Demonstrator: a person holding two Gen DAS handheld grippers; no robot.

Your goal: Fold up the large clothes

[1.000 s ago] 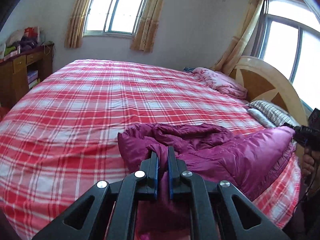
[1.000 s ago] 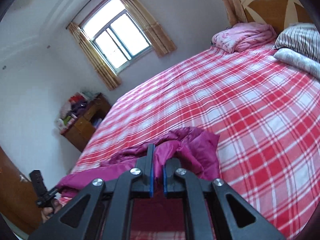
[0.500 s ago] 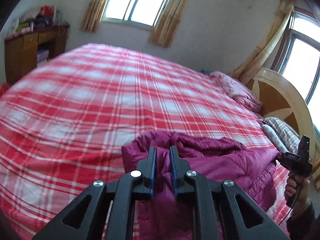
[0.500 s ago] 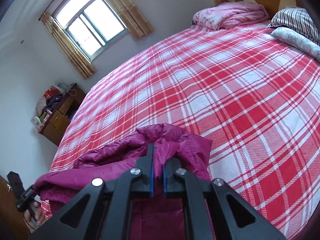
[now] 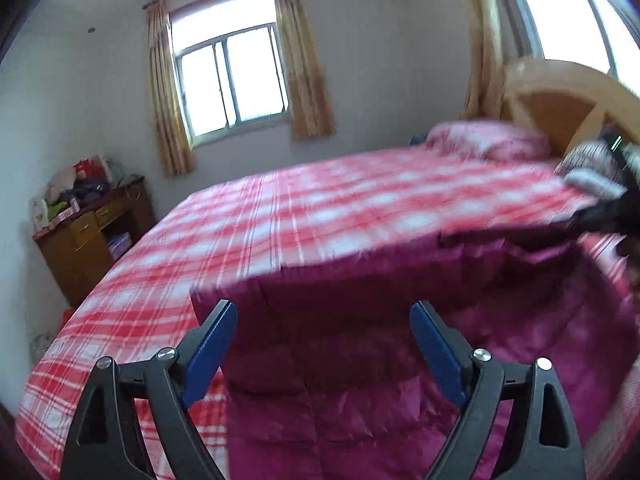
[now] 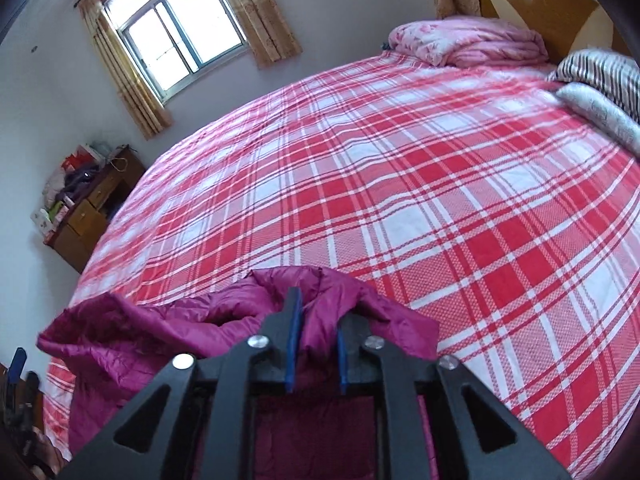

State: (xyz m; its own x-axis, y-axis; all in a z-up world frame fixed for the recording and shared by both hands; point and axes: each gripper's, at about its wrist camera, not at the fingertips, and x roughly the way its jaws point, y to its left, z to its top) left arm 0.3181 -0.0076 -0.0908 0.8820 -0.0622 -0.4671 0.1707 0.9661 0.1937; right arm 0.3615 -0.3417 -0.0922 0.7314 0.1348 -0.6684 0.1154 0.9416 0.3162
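A large magenta padded coat (image 5: 380, 340) lies on the near edge of a red-and-white plaid bed (image 5: 320, 208). My left gripper (image 5: 324, 312) is wide open above the coat, holding nothing. The coat also shows in the right wrist view (image 6: 168, 332), bunched at the bed's near edge. My right gripper (image 6: 316, 320) has its jaws slightly apart with a fold of the coat between the blue pads. The right gripper appears as a dark blur at the right edge of the left wrist view (image 5: 608, 208).
The plaid bed (image 6: 400, 168) spreads far beyond the coat. A pink folded quilt (image 6: 468, 42) and striped pillows (image 6: 600, 68) lie by the wooden headboard (image 6: 532, 4). A wooden cabinet (image 5: 92, 240) with clutter stands by the far left wall under a curtained window (image 5: 232, 80).
My left gripper opened wide and let go of the coat, which dropped flatter on the bed. My right gripper's jaws parted slightly, still around the coat fold.
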